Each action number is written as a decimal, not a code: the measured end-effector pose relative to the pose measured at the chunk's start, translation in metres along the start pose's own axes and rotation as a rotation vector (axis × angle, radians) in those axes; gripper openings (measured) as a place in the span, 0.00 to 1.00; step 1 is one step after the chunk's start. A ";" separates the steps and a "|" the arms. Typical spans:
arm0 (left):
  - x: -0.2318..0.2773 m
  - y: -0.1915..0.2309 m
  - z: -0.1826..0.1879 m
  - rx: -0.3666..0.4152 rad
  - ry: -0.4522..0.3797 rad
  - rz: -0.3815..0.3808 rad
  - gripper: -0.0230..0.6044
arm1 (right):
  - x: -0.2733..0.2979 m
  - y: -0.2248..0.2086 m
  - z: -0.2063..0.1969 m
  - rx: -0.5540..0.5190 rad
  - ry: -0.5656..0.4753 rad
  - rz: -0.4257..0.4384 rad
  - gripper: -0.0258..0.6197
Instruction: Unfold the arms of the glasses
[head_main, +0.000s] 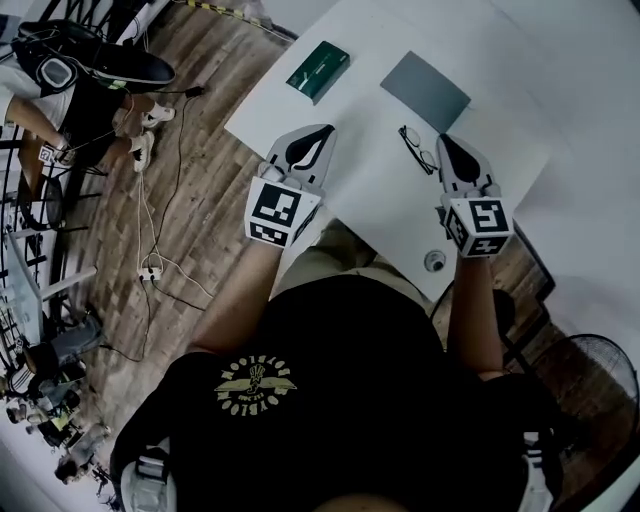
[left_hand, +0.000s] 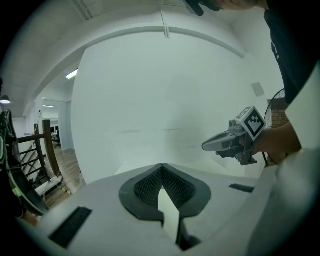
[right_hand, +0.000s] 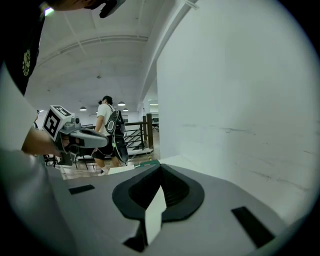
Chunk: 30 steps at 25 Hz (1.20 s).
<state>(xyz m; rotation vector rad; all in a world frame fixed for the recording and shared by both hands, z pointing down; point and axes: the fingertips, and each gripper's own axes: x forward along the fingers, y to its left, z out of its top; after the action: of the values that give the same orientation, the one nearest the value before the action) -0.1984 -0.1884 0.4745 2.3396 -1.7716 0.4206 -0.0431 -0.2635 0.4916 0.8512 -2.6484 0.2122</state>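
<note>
Thin, dark, wire-framed glasses (head_main: 417, 149) flat on the smooth white desk (head_main: 370, 200), between the two grippers and just beside the tip of the right gripper (head_main: 446, 143), not touching it; too small to tell how the arms lie. Left gripper (head_main: 318, 133) further off, over the desk's left part. Both pale grey and wedge-shaped, with black ribbed teardrop pads; jaws of each pressed together at the tips, nothing between them. Black-and-white marker cubes at the backs. Beyond: a flat dark green box (head_main: 318, 70) and a matte slate-grey rectangle (head_main: 425, 91). Small round thing (head_main: 434, 261) at the near desk edge. Wood-plank floor (head_main: 190, 200) below.
</note>
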 end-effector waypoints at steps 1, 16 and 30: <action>0.006 0.002 -0.002 0.000 0.003 -0.008 0.05 | 0.005 -0.002 -0.004 -0.002 0.013 -0.001 0.04; 0.067 0.008 -0.031 -0.029 0.060 -0.168 0.05 | 0.034 -0.029 -0.073 0.034 0.211 -0.095 0.04; 0.131 -0.015 -0.067 -0.005 0.093 -0.325 0.05 | 0.063 -0.027 -0.140 0.002 0.402 -0.137 0.04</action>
<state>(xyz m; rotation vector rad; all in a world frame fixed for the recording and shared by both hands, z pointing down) -0.1585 -0.2829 0.5807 2.4976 -1.3175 0.4623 -0.0353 -0.2844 0.6456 0.8820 -2.2100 0.3151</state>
